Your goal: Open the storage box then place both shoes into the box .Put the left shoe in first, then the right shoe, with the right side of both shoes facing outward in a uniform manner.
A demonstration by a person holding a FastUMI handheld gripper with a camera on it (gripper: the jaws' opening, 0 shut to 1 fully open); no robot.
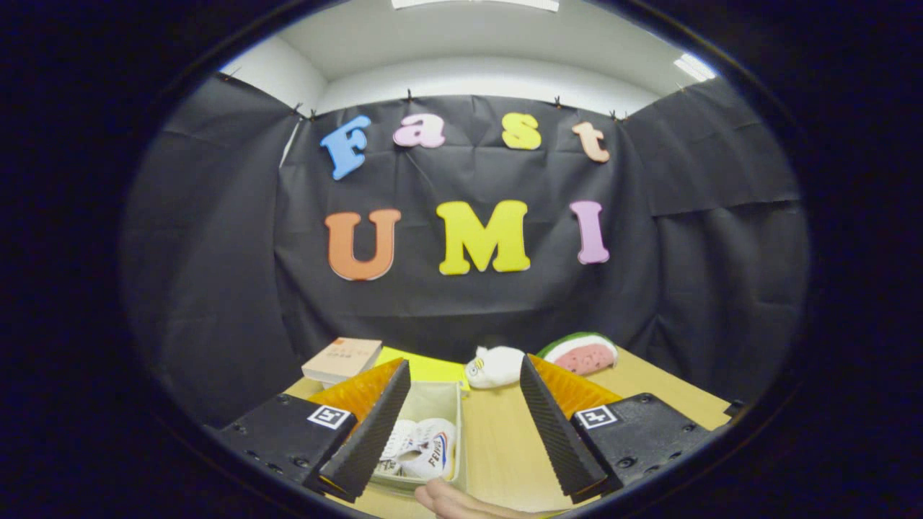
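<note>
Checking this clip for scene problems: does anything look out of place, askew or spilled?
Nothing stands out. The open gripper hangs above the table; a white shoe lies inside the open storage box. A book, plush toy and watermelon toy sit tidily beyond. A hand shows below.

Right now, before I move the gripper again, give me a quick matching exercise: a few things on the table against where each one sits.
Things:
1. white shoe
2. book
3. watermelon toy
4. white plush toy

Places:
A. far side of the table, beyond the left finger
B. inside the storage box, between the open fingers
C. far side, beyond the right finger
D. far side, straight ahead between the fingers

Pairs: 1-B, 2-A, 3-C, 4-D. The gripper is open, holding nothing.
</note>
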